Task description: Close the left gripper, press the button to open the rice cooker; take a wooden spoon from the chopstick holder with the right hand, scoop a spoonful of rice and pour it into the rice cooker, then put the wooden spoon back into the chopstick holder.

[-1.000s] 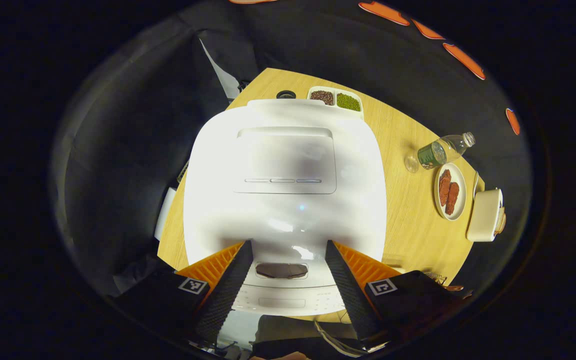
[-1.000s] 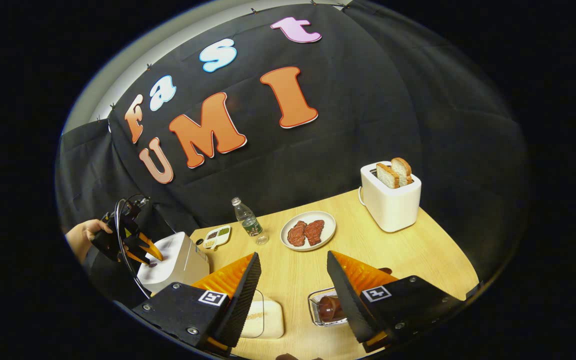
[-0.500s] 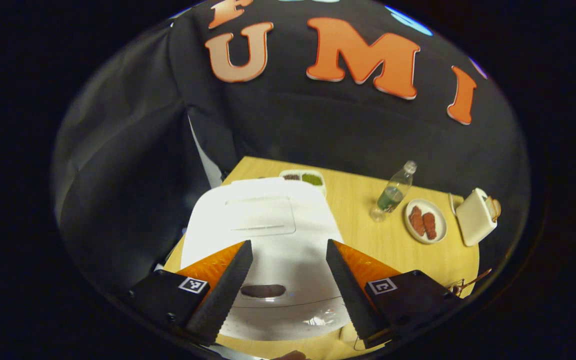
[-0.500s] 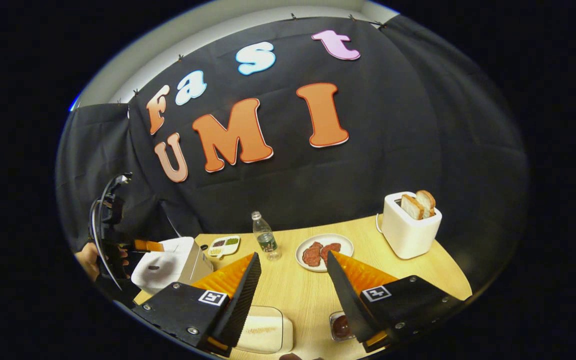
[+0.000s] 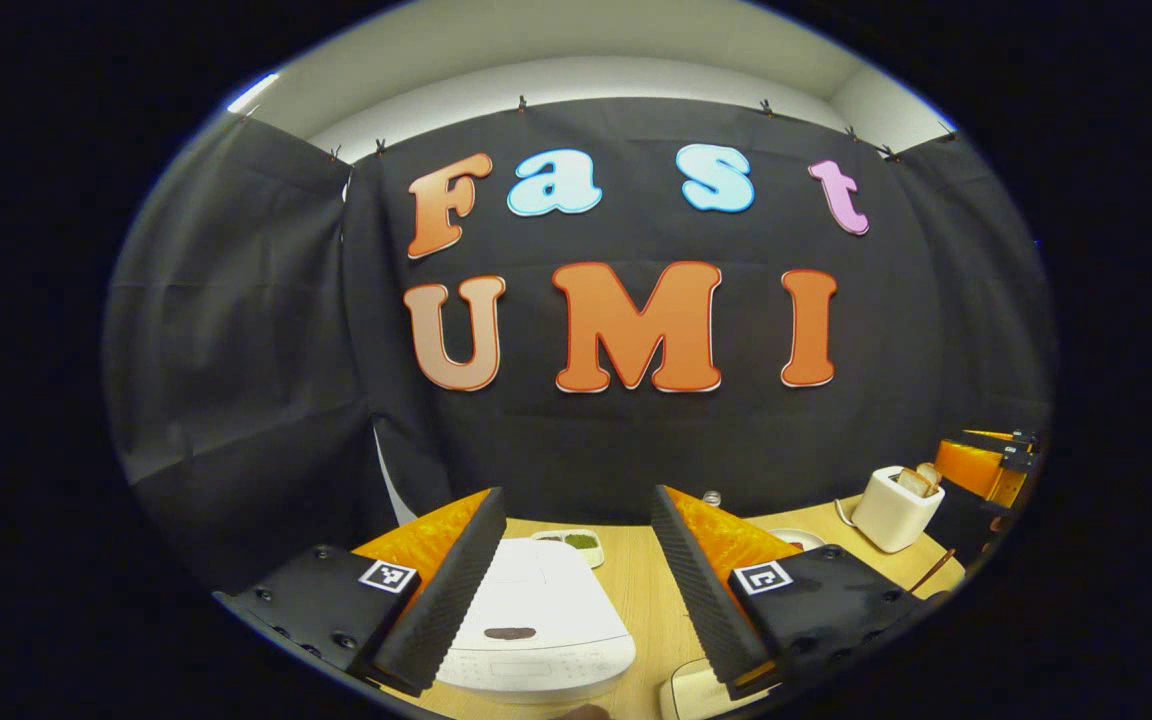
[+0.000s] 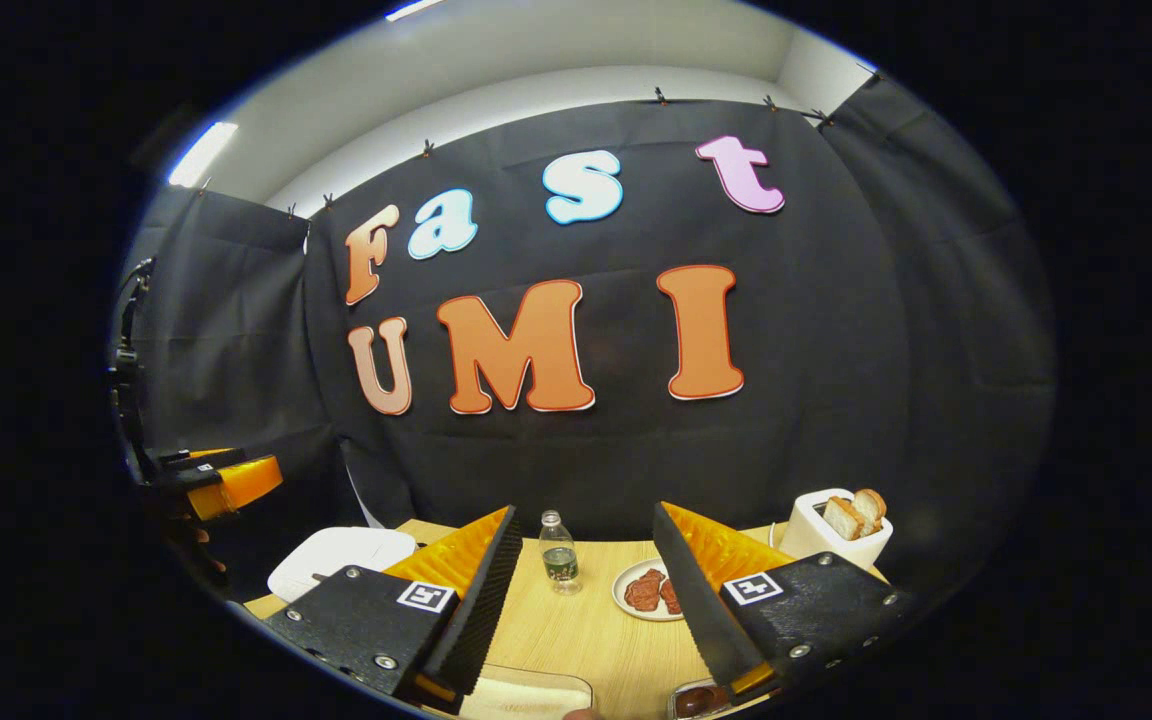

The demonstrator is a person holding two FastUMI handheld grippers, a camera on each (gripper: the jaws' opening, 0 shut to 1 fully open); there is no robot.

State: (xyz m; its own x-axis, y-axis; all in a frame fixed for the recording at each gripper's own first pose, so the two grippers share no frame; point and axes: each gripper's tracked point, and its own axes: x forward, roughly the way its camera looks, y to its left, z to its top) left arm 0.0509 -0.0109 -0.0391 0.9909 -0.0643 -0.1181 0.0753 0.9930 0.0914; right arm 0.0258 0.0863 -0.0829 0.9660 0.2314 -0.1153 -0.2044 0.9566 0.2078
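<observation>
The white rice cooker [image 5: 534,630] stands on the wooden table [image 5: 651,600] with its lid down, and a dark oval button [image 5: 509,633] sits near its front. My left gripper [image 5: 577,492] is open, level and well above the cooker, with nothing between its fingers. In the right gripper view the cooker [image 6: 341,555] is at the lower left, and the left gripper [image 6: 226,480] hangs in the air above it. My right gripper [image 6: 586,508] is open and empty above the table's near side. It shows far right in the left gripper view [image 5: 986,465].
A divided tray of beans [image 5: 576,540] lies behind the cooker. A water bottle [image 6: 559,553], a plate of meat [image 6: 648,590] and a white toaster with bread [image 6: 836,525] stand toward the back right. A white box [image 6: 526,695] and a small glass dish [image 6: 701,697] sit near the front edge.
Both grippers have risen and tilted up toward the wall. The left one pulled back from just over the cooker's lid. Both stayed open, and the lid stayed down.
</observation>
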